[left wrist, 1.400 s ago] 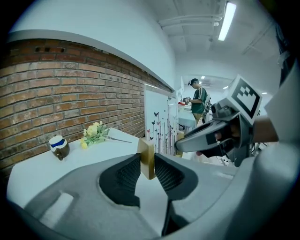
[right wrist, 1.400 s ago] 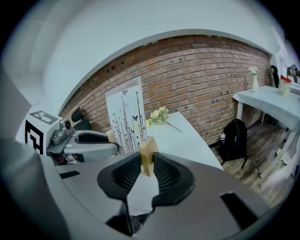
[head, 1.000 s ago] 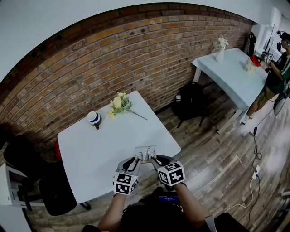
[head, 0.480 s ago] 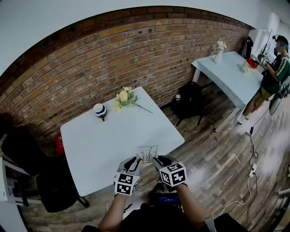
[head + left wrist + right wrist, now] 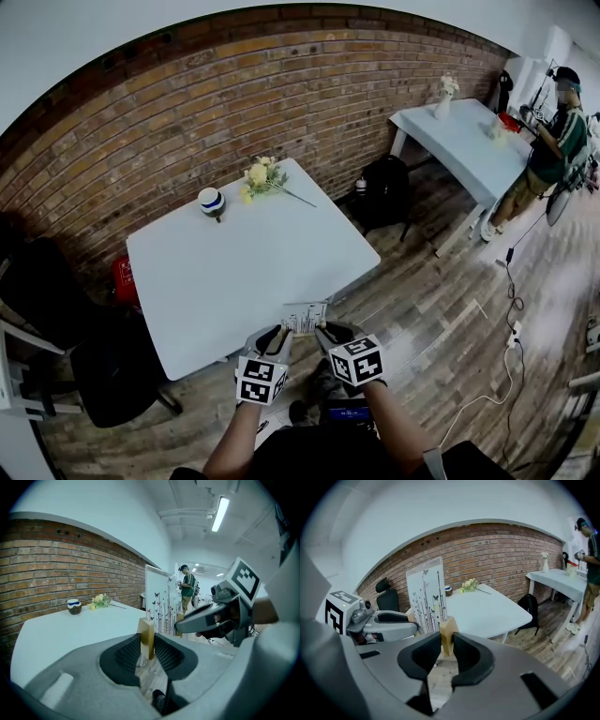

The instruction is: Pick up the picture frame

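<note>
Brick wall (image 5: 187, 112) runs along the back, with plank floor (image 5: 441, 309) in front of it.
White bench (image 5: 244, 262) stands against the wall. A second bench (image 5: 459, 141) is far right, and a person (image 5: 553, 131) stands at it.
Black chair (image 5: 103, 384) is at the left of the white bench. A black backpack (image 5: 382, 187) sits on the floor between the two benches.

Frame (image 5: 305, 318): a white panel printed with stems and butterflies. It is upright, lifted clear of the bench, just off its near edge and over the floor. It is held between the two grippers.

Left gripper (image 5: 146, 651): jaws part closed, pads pressed on a wood foot (image 5: 146, 637) at the frame's lower left.
Right gripper (image 5: 447, 648): jaws likewise part closed, clamped on the matching wood foot at the frame's other side. Each gripper shows in the other's view, just beside the panel.

Yellow flowers (image 5: 261, 176) lie at the bench's far corner. A white cup (image 5: 212, 201) with a blue band stands near them on the wall side. Both are well apart from the frame.
</note>
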Demonstrator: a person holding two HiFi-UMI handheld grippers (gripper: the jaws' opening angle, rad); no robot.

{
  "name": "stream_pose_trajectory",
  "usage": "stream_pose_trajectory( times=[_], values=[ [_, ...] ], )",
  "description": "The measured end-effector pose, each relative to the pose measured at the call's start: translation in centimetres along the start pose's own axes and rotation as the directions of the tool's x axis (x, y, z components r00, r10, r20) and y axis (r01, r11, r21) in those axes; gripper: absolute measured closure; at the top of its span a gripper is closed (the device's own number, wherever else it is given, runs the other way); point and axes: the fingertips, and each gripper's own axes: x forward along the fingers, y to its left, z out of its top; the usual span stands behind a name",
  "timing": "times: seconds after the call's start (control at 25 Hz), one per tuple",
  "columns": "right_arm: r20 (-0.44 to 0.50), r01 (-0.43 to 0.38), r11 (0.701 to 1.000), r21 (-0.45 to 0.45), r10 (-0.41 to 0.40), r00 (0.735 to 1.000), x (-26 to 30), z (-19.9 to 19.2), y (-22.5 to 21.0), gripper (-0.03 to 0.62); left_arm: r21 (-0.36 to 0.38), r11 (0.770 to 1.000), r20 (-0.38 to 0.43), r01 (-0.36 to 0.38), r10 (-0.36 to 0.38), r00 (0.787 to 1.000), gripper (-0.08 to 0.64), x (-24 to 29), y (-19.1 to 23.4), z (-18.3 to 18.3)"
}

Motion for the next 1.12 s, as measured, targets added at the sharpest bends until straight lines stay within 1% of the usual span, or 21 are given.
stream_pose_trajectory(
  times=[0.2,0.4,0.72,1.12],
  values=[
    [-0.018,0.028,1.000,0.001,-0.028,0.999,-2.0,-2.2,1.1,0.505,-0.011,1.000,-0.003,0.027,-0.027,1.000,0.462,-1.7,-2.0,-1.4],
    [-0.026,0.038,0.999,-0.023,-0.039,0.999,-3.3,-3.0,1.1,0.506,-0.018,0.999,0.007,0.032,-0.031,0.999,0.462,-2.3,-3.4,-1.9],
    [-0.035,0.026,1.000,-0.013,-0.026,0.999,-5.1,-4.3,-0.4,0.505,-0.022,0.999,-0.012,0.029,-0.030,0.999,0.462,-1.6,-5.9,-2.1],
    [-0.013,-0.010,1.000,0.000,0.010,1.000,-6.4,-4.9,-2.1,0.506,0.015,1.000,-0.035,0.005,-0.005,0.999,0.462,-0.8,-8.0,-1.7]
  ],
)
